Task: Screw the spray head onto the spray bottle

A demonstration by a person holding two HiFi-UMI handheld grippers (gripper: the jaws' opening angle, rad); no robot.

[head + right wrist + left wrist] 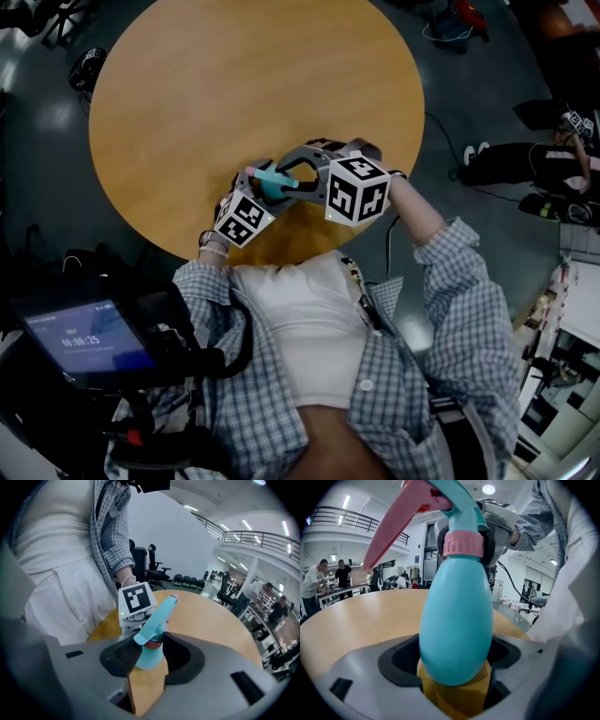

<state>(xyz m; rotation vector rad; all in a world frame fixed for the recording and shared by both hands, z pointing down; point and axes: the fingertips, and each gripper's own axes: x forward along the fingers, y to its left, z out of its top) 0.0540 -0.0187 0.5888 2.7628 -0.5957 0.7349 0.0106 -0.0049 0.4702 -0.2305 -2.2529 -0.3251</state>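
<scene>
The left claw (454, 681) is gripping the rounded base of the teal spray bottle (457, 620), its jaws closed against the bottle's sides. It is holding the bottle clear of the round wooden bench (253, 84), over the near edge just in front of the person. The spray head (457, 501), teal with a pink trigger (393, 527), is sitting on the bottle's neck, joined there by a pink collar (462, 544).

The right claw (149, 656) is straddling that collar with its jaws standing partway open. The pads are lying close on either side, not clamping it, and the nozzle is pointing out beyond them.

Each claw is carrying a white cube with black square markers, the left cube (244, 218) and the right cube (356, 190) showing side by side in the head view. The bottle's visible faces are showing plain colour only. A small screen (89, 337) is glowing at the lower left with a row of digits too blurred to read. The person is wearing a checked shirt (450, 319).
</scene>
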